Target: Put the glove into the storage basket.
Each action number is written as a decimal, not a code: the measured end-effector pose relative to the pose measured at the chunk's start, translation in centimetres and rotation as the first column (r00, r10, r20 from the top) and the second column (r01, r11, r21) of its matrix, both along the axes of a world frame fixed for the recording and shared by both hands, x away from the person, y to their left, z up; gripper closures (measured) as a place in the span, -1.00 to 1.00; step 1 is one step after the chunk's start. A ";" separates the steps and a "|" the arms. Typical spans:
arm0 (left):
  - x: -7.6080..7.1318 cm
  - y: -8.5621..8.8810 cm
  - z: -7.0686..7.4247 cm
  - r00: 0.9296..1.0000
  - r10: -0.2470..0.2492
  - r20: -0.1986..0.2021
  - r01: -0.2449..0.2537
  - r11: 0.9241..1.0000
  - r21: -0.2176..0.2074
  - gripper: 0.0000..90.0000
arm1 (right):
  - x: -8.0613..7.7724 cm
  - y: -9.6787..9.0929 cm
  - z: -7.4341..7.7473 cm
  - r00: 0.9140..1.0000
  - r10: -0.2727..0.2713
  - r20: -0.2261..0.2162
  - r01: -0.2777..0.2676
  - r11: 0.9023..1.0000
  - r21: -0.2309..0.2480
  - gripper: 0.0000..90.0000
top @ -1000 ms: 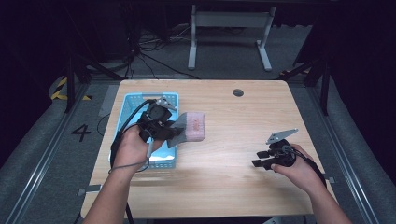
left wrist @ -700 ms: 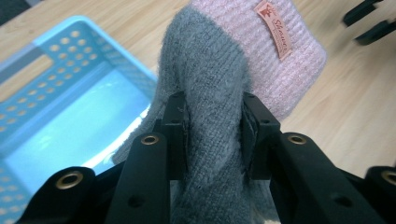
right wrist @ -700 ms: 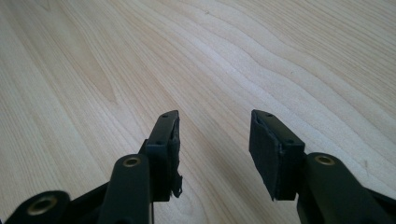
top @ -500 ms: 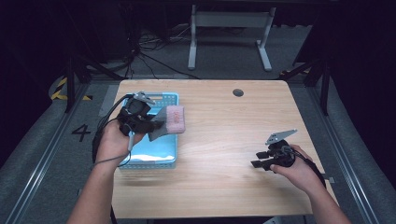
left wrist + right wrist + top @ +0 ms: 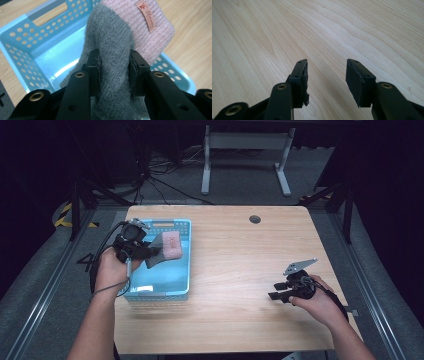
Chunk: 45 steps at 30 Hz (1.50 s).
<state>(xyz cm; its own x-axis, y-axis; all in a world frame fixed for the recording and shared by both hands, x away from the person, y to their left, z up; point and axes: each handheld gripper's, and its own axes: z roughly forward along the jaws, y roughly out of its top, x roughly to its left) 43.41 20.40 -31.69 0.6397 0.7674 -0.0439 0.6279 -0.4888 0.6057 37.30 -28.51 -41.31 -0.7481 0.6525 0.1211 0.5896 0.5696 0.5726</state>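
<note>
1. Sock (image 5: 165, 247), grey foot w/ pink ribbed cuff and a small sewn label: soft knit, prob. very light, floppy, no fragility. It's in the air over the blue basket (image 5: 182, 287), toward the basket's 1 o'clock corner, cuff end pointing away from the hand.
2. Left gripper (image 5: 113, 72): fingers (image 5: 93, 72) clenched on the grey part, knit bunched between the pads. Fuzzy yarn shd give good friction, slip unlikely; free cuff end will droop and swing.
3. Best hold, imo: mid-foot, as now. Pinching the thick cuff wd also work; label is too small to grab.
4. Right gripper (image 5: 290, 292): fingers (image 5: 299, 82) released, nothing between them, low over bare wood at abt 4 o'clock of the counter (image 5: 240, 260), well apart from the basket.
5. Counter: pale wood-grain top, smooth, flat; a round cable hole (image 5: 255, 219) near 12 o'clock. Basket sits at its 9 o'clock side, perforated walls, glossy inside, looks empty.
6. Room: dark, grey floor, cables (image 5: 165, 182) and a white frame (image 5: 245, 155) beyond the far edge, yellow-black tape (image 5: 65, 217) at 10 o'clock.
</note>
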 end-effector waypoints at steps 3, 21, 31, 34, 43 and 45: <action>0.7 0.2 -0.9 1.000 -0.002 -0.022 0.002 1.000 0.011 0.49 | 0.0 0.1 0.0 1.000 0.001 0.001 -0.001 1.000 0.000 0.17; 3.2 -0.6 -5.8 0.989 -0.072 -0.131 0.078 0.996 0.043 0.48 | -0.2 0.3 -0.1 1.000 0.005 0.000 -0.005 1.000 -0.002 0.16; 4.1 -1.0 -7.3 0.979 -0.076 -0.190 0.089 0.994 0.064 0.46 | -0.2 0.3 -0.2 1.000 0.007 0.000 -0.007 1.000 -0.005 0.15; 4.2 -1.1 -7.6 0.977 -0.073 -0.202 0.089 0.993 0.073 0.45 | -0.2 0.3 -0.2 1.000 0.006 0.000 -0.006 1.000 -0.003 0.15; 4.6 -1.1 -8.6 0.972 -0.089 -0.217 0.110 0.990 0.089 0.36 | -0.3 0.4 -0.1 1.000 0.011 0.003 -0.011 1.000 0.000 0.14; 4.6 -1.0 -8.9 0.973 -0.093 -0.210 0.116 0.988 0.098 0.26 | -0.3 0.3 -0.1 1.000 0.011 0.004 -0.011 1.000 0.001 0.14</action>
<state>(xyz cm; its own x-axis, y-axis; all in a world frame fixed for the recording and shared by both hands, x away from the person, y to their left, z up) 48.06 19.36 -40.55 0.7028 0.7041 -0.1014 0.6745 -0.6143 0.4095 37.02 -28.16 -41.38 -0.7557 0.6439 0.1192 0.5810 0.5754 0.5756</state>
